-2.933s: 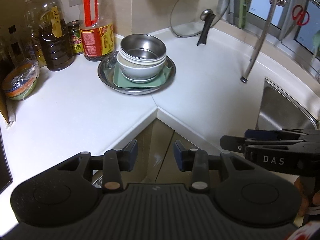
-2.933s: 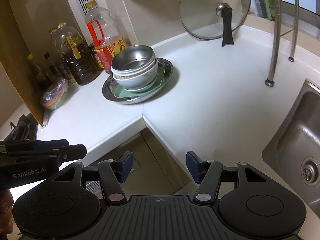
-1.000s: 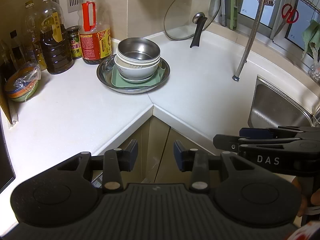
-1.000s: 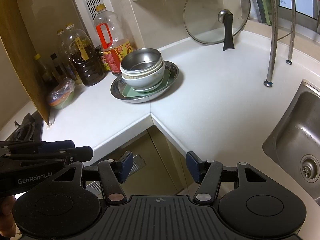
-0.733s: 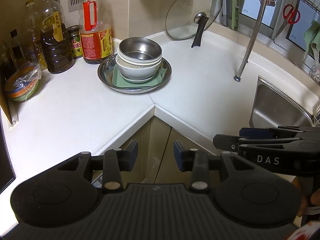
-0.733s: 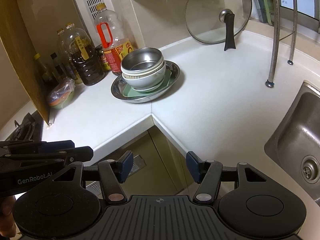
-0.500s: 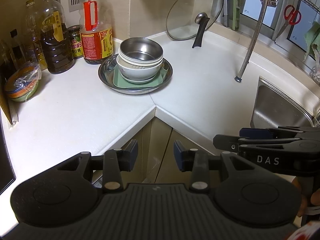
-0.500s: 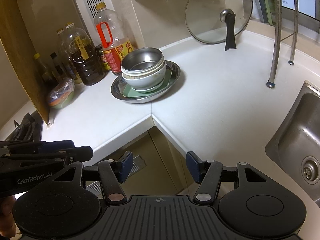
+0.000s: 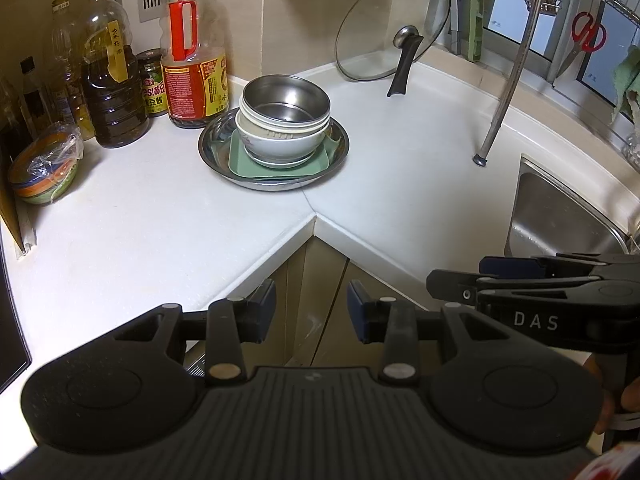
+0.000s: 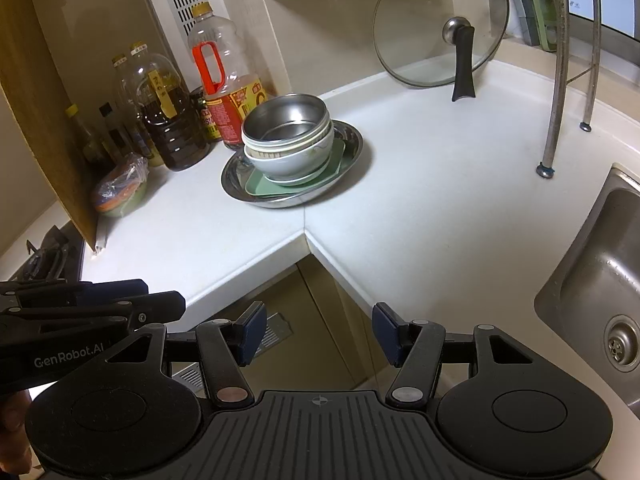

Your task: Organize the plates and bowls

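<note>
On the white corner counter (image 9: 160, 220) a round steel tray (image 9: 214, 148) carries a green square plate (image 9: 242, 162), a white bowl (image 9: 280, 148) and, nested on top, a steel bowl (image 9: 286, 100). The right wrist view shows the same stack, with the steel bowl (image 10: 286, 120) uppermost. My left gripper (image 9: 310, 306) hangs off the counter's inner corner, over the cabinet doors, open and holding nothing. My right gripper (image 10: 319, 330) is beside it, open wider and just as bare. Each appears side-on in the other's view: right gripper (image 9: 456, 274), left gripper (image 10: 164, 294). Both are well short of the stack.
Oil bottles (image 9: 116, 92) and a sauce jar (image 9: 154, 88) stand behind the tray to its left. A plastic-wrapped bowl stack (image 9: 42, 172) lies at the far left. A glass lid (image 9: 392, 28) leans on the wall. A rack leg (image 9: 496, 116) and a steel sink (image 9: 560, 216) are at the right.
Hardly anything. The scene has drifted slightly in both views; the dishes have not moved and both grippers keep the same opening.
</note>
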Demonstrator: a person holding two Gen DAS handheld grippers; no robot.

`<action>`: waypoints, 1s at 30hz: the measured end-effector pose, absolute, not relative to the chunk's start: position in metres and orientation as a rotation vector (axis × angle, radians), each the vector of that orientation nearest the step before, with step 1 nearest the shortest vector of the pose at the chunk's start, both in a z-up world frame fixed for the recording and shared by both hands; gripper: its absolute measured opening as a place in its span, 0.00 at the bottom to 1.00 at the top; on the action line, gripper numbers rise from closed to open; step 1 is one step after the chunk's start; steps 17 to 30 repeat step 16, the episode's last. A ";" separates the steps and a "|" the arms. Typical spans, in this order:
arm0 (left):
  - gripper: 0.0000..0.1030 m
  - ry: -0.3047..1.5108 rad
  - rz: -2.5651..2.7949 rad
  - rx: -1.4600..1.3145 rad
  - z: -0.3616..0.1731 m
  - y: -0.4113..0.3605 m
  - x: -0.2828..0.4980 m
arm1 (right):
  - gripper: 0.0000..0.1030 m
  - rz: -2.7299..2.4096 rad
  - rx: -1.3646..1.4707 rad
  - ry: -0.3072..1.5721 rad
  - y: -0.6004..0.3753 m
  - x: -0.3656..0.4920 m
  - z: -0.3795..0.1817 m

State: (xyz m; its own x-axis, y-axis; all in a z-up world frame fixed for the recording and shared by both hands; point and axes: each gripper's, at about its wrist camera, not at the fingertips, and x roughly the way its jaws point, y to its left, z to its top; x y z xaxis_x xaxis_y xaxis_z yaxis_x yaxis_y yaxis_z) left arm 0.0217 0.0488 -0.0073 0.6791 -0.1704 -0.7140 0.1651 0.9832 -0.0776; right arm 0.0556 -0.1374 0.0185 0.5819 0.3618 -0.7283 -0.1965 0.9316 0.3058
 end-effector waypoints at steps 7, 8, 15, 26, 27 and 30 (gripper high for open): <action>0.35 0.802 -0.189 -0.007 -0.007 0.048 0.021 | 0.57 0.328 0.201 0.894 -0.137 0.057 0.018; 0.35 0.801 -0.189 -0.006 -0.007 0.049 0.023 | 0.57 0.329 0.201 0.893 -0.137 0.057 0.018; 0.35 0.805 -0.188 -0.006 -0.011 0.052 0.033 | 0.57 0.328 0.199 0.896 -0.136 0.058 0.016; 0.35 0.808 -0.190 -0.007 -0.011 0.052 0.034 | 0.57 0.326 0.200 0.897 -0.136 0.058 0.016; 0.35 0.808 -0.190 -0.007 -0.011 0.052 0.034 | 0.57 0.326 0.200 0.897 -0.136 0.058 0.016; 0.35 0.808 -0.190 -0.007 -0.011 0.052 0.034 | 0.57 0.326 0.200 0.897 -0.136 0.058 0.016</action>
